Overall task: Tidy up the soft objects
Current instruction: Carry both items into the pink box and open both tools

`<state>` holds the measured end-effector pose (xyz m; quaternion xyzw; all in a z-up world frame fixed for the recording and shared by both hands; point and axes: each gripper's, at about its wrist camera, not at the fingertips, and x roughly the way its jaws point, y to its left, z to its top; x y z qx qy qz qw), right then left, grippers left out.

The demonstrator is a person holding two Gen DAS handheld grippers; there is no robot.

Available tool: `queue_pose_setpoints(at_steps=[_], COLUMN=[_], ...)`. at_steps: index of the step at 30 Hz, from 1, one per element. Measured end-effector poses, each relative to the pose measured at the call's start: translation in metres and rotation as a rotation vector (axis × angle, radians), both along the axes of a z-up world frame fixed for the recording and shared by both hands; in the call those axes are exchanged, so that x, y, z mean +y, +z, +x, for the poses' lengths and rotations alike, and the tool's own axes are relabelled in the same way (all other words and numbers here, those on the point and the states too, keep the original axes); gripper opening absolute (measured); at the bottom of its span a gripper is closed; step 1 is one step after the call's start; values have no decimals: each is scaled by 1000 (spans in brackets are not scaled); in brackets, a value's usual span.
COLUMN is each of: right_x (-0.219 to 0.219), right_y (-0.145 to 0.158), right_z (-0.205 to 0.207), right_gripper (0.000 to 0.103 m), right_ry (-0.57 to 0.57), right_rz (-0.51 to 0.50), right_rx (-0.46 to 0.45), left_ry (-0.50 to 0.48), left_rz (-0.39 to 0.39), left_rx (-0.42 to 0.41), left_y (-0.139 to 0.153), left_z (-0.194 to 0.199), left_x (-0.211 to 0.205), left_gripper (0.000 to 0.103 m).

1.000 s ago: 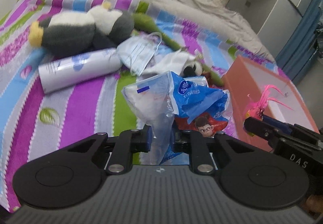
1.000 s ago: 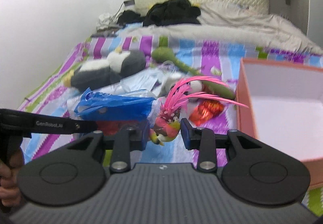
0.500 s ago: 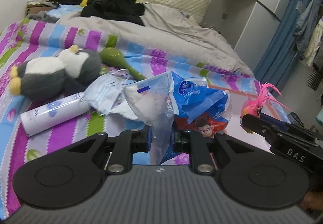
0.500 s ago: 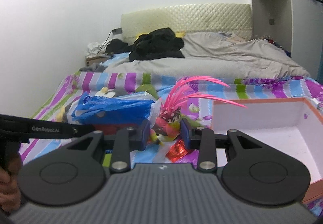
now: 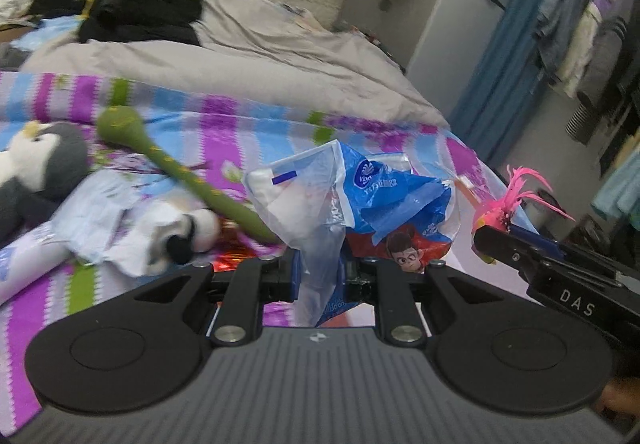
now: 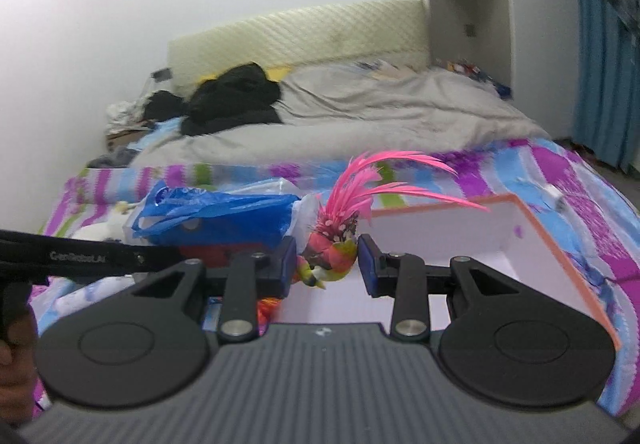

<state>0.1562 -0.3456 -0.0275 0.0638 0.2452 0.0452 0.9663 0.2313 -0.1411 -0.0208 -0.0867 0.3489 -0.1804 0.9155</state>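
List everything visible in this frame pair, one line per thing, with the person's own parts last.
plastic bag: 1, blue and clear, pinched in the left tool
feathered bird toy: 1, pink with a green belly, between the right tool's pads
box: 1, orange outside and white inside, open, on the bed's right side
penguin plush: 1, grey and white, far left
green plush: 1, long, lying across the blanket
panda plush: 1, small, black and white, beside the green one
striped blanket: 1, purple, blue and green
grey duvet: 1, behind the blanket
black clothes: 1 heap, near the headboard
left tool: 1, black
right tool: 1, black
hand: 1, at the left edge of the right wrist view
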Motion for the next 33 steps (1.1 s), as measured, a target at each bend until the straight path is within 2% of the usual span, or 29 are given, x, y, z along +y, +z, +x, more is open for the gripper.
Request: queue_pose_setpoints(at_steps=[13, 17, 22, 23, 24, 25, 26, 27, 33], right_x=[-74, -81, -87, -88, -89, -88, -88, -89, -85], right_y=[-67, -84, -97, -98, -99, -99, -99, -98, -80], right_z=[37, 49, 52, 53, 53, 52, 52, 51, 38], right_gripper=[37, 37, 39, 39, 40, 47, 54, 56, 57], right_ry=[-150, -158, -161, -160, -160, -161, -164, -166, -163], right_rz=[51, 52, 71, 75, 74, 71, 70, 76, 75], right_rx=[268, 322, 356, 362, 363, 365, 367, 364, 317], left_ry=[-171, -203, -217, -219, -223, -231, -228, -215, -194], left_rz=[87, 128, 146, 146, 148, 149, 146, 140, 130], left_rx=[186, 242, 265, 267, 270, 274, 276, 270, 196], left_y=[-63, -81, -93, -93, -93, -94, -92, -90, -67], left_z=[71, 87, 95, 96, 96, 96, 94, 92, 77], left_x=[-98, -113, -120, -120, -120, -121, -120, -119, -111], left_gripper=[21, 21, 22, 24, 35, 53, 61, 68, 68])
